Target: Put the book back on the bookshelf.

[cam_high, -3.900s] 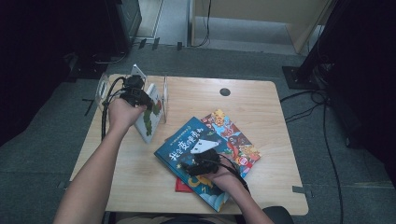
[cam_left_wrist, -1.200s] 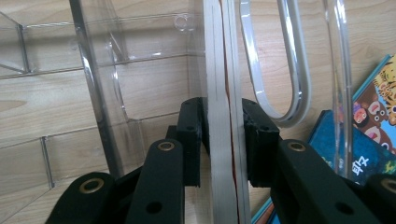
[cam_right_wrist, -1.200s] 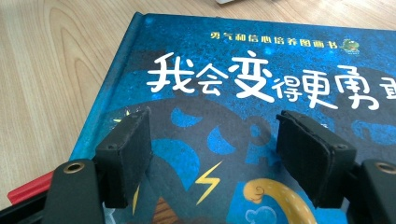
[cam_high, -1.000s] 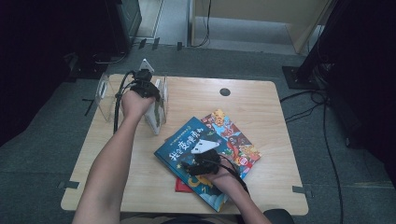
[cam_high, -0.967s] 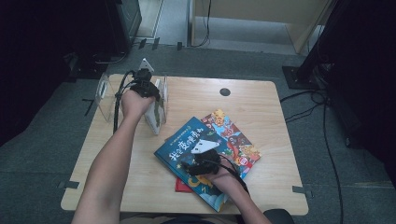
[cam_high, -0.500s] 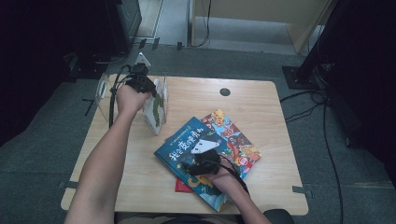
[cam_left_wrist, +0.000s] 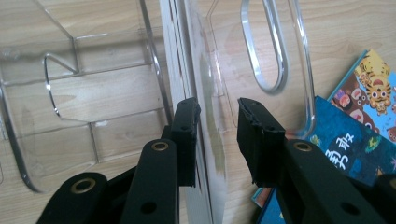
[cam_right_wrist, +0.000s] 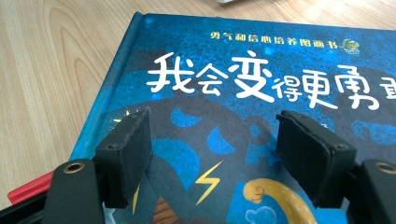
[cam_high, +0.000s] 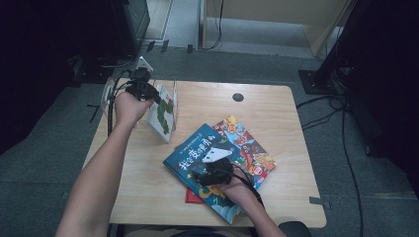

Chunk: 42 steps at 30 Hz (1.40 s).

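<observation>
Looking from the left, the clear acrylic rack (cam_left_wrist: 56, 116) is hard to read in the left gripper view: its walls are see-through, the desk (cam_high: 276, 113) grain shows straight through them, and the rack's edges run out of the picture at the left and top. A thin white book (cam_high: 164, 114) stands upright in the rack at the desk's far left corner; in the high view only its green-patterned cover and pale edge can be made out, and the person's left hand (cam_high: 129, 106) covers part of it. The left gripper (cam_left_wrist: 215, 119) sits over the top edge of that book with its jaws apart; the book's white edge runs up just beside the left pad, and a see-through divider lies in the gap, but whether either pad presses on anything cannot be told.

Further right, the blue book (cam_right_wrist: 261, 93) lies flat on a stack near the desk's front middle, over a colourful book (cam_high: 247, 145) and a red book (cam_high: 193, 197) whose covers are mostly hidden. The right gripper (cam_right_wrist: 212, 156) rests low over the blue book's near corner, jaws wide apart, the cover showing between them; the book's right side is cut off there.
</observation>
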Available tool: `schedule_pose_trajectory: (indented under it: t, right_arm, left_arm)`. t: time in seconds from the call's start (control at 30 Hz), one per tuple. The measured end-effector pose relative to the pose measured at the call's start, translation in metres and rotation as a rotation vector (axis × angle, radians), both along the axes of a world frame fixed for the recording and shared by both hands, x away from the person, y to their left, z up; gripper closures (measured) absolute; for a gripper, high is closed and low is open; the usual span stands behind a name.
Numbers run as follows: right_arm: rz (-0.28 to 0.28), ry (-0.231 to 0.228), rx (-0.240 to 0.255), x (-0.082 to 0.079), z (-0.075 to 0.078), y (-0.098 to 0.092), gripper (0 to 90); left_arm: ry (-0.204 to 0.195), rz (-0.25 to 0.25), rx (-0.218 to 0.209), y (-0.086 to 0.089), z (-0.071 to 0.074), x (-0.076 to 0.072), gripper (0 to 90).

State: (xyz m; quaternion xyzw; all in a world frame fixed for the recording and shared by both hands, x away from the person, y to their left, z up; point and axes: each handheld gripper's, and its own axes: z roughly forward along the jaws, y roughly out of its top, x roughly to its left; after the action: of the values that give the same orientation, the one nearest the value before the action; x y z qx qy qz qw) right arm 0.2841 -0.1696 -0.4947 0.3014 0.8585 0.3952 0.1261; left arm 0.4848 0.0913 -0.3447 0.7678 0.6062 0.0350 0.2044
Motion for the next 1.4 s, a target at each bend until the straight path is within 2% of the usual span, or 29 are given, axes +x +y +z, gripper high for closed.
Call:
schedule_pose_trajectory:
  t: [0.13,0.6,0.73,1.4]
  right_arm:
    - [0.001,0.0,0.0,0.0,0.0,0.0,26.6]
    - [-0.011,0.001,0.004,-0.002,0.0,-0.002,29.8]
    - [-0.015,-0.003,0.004,-0.002,0.0,-0.003,30.5]
    - [-0.036,-0.006,0.013,-0.007,0.0,-0.009,38.5]
  left_arm:
    - [-0.009,-0.008,-0.031,0.005,-0.003,-0.009,69.3]
    - [-0.028,-0.051,-0.079,0.02,-0.015,-0.044,72.3]
    - [-0.033,-0.054,-0.104,0.023,-0.016,-0.049,73.8]
    - [-0.068,-0.142,-0.122,0.023,-0.021,-0.089,74.1]
